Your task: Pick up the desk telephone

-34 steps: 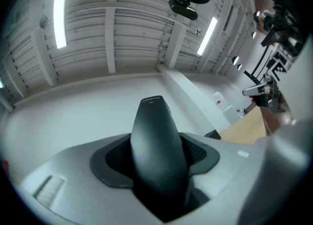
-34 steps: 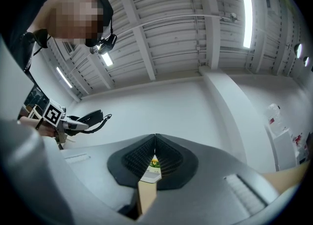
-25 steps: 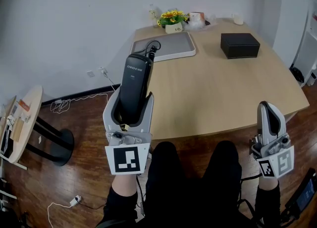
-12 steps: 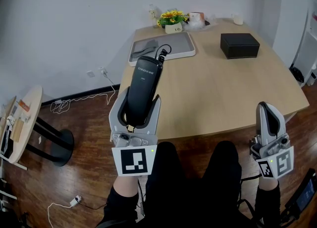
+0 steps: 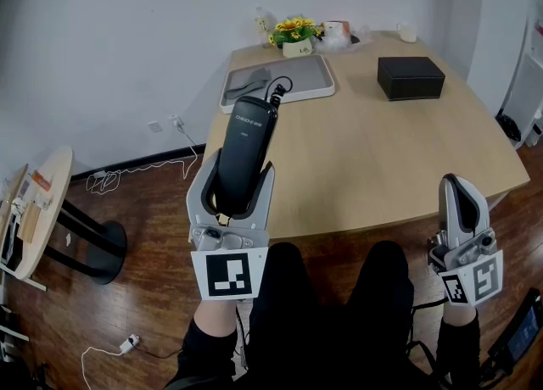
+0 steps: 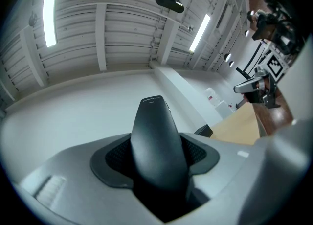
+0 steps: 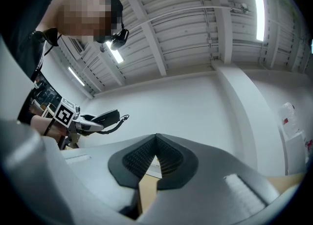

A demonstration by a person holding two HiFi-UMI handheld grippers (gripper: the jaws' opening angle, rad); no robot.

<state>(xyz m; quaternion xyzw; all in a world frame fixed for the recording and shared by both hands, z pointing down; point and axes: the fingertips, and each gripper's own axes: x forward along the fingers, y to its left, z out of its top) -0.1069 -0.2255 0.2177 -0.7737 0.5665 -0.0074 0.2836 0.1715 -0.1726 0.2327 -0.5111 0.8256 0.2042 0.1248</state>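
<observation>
Head view: clamped in the left gripper (image 5: 239,172), a black plastic telephone handset (image 5: 243,144), nearly upright, tipped a little toward the far wall, lifted clear of the light wooden tabletop (image 5: 373,151) above its near left edge. Trailing from the handset's top end, a black curly cord (image 5: 277,88), looping over the front rim of a grey rectangular tray (image 5: 299,85) just behind. Further back on the tabletop and well apart from the handset, a black rectangular box (image 5: 411,77) and a pot of yellow sunflowers (image 5: 294,32) by the wall.

Left gripper view: jaws closed firmly on both flanks of the handset, dark ribbed pads (image 6: 115,158) pressed against it.

Right gripper (image 5: 459,202) held low beside the person's knee, off the tabletop's near right edge. Right gripper view: jaws drawn together at the tips, gripping nothing.

Off to the left on the dark wooden floor (image 5: 127,303), a small round side table (image 5: 47,202) and a white cable (image 5: 110,348).
</observation>
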